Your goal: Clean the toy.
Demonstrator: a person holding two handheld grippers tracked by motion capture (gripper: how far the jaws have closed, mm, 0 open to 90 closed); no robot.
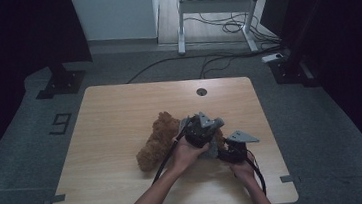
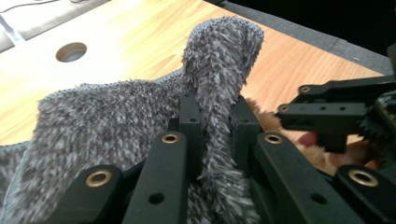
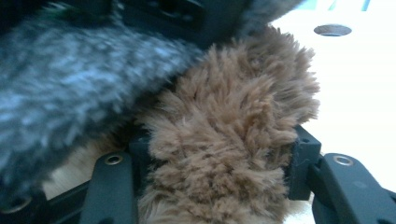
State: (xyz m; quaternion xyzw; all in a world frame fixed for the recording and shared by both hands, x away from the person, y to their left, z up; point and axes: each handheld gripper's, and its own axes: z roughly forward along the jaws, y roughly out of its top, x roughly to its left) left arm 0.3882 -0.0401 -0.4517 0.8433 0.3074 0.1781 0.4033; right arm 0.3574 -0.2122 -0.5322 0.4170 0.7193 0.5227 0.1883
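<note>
A pale wooden table [image 1: 112,138] with a round cable hole [image 1: 201,91] stands on grey carpet, where a "9" [image 1: 59,123] is marked out in dark tape. The left gripper [image 2: 217,123] has its jaws clamped tight on a fold of grey fuzzy cloth [image 2: 102,121] — the fold rises upright between them, the rest drapes to the left in the left gripper view. The right gripper [image 3: 219,158] has its jaws around a brown fuzzy cloth [image 3: 233,116], whose pile touches both; whether they press it I cannot tell. The brown cloth [image 1: 155,139] lies near the table's middle — both grippers sit at its right end, close together.
</note>
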